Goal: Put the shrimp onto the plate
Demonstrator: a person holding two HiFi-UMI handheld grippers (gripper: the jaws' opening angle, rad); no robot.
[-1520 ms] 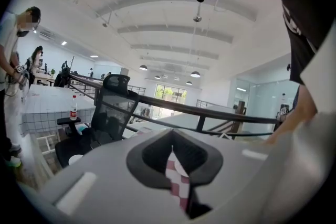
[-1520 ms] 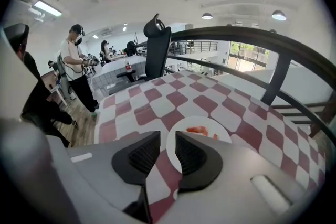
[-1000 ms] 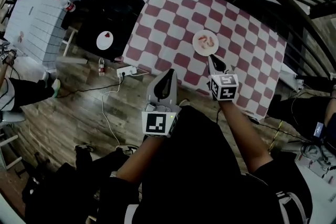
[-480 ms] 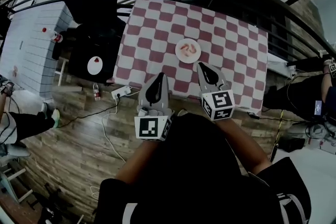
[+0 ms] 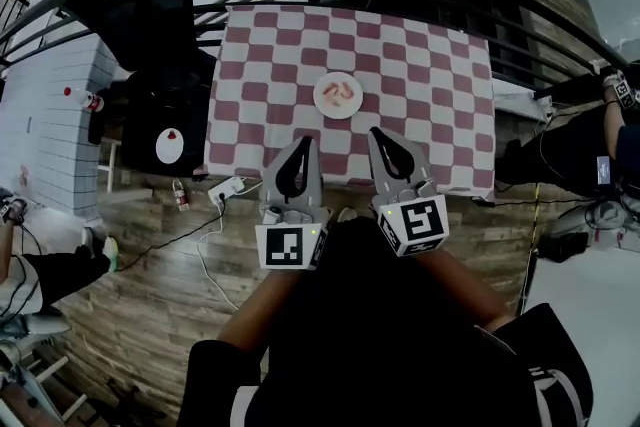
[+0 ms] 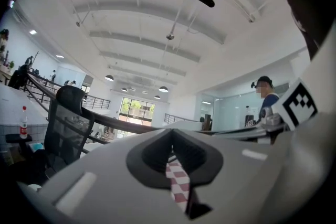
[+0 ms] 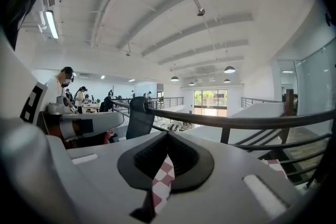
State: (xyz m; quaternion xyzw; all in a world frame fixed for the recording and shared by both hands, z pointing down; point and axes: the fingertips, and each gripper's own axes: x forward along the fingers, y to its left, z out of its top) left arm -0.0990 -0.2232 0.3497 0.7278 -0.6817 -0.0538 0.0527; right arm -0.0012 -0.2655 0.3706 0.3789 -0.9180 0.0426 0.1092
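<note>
Already the shrimp [image 5: 340, 92] lie on the white plate [image 5: 318, 104], mid-table; small, light, probably slippery, best pinched across the curved body. Left gripper [image 5: 304, 143] and right gripper [image 5: 376, 133] hover closed, holding nothing.

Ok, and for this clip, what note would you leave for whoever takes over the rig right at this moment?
Grippers: left gripper shut and empty, held at the near edge of the table; right gripper the same, beside it.
Things: the shrimp lies on the white plate, mid-table, apart from both grippers.
Done: the shrimp looks to be on the plate already.
Left: nothing obvious; no shrimp shows off the plate.
</note>
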